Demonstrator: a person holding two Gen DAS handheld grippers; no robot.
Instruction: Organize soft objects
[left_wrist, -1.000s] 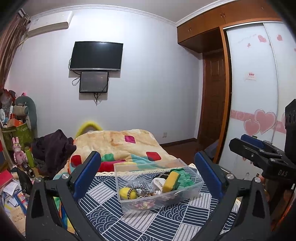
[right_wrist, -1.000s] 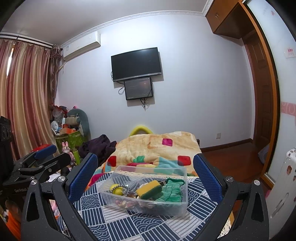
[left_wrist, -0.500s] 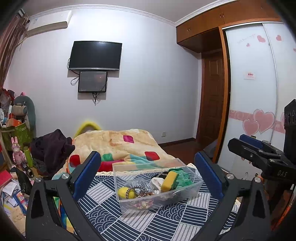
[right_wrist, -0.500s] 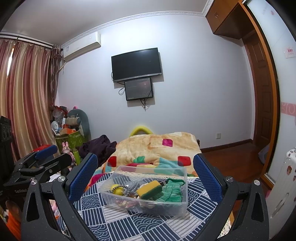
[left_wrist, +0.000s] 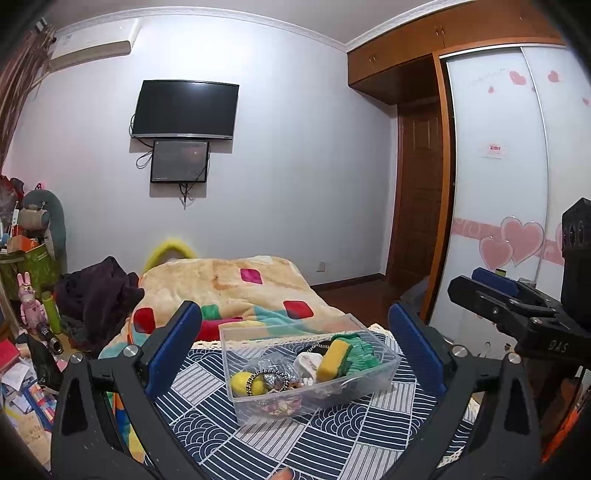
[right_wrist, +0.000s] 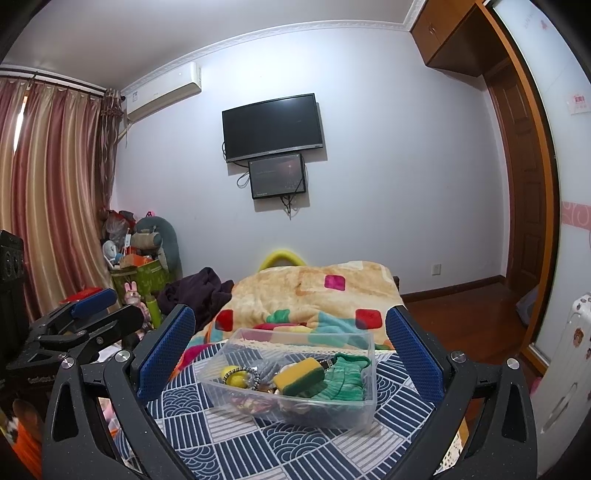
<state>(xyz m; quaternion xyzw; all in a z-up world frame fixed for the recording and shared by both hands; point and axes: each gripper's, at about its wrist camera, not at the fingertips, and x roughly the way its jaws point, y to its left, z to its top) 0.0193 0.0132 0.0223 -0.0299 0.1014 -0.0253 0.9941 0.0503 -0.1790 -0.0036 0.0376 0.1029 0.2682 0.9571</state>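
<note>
Soft objects sit jumbled in a clear plastic bin (left_wrist: 308, 373) in the lower centre of both views, on the patterned cloth of the counter (left_wrist: 325, 443): a yellow-and-green sponge (right_wrist: 300, 376), a knitted green cloth (right_wrist: 345, 376) and a yellow ball (left_wrist: 245, 383), mixed with a beaded bracelet (left_wrist: 271, 380) and other small bits too tangled to name. The sponge likely squashes and springs back, so a pinch across its short sides should hold it. The cloth looks limp and light; a bunched fold near its top is probably the best hold. The ball may roll away from the fingers. The bin itself looks light and could slide if nudged.

The left hand-held gripper (left_wrist: 295, 347) hovers short of the bin, level, jaws spread wide with nothing between them. The right hand-held gripper (right_wrist: 291, 349) does the same alongside it. Beyond the bin lies a bed under a patchwork blanket (right_wrist: 317, 291).
</note>
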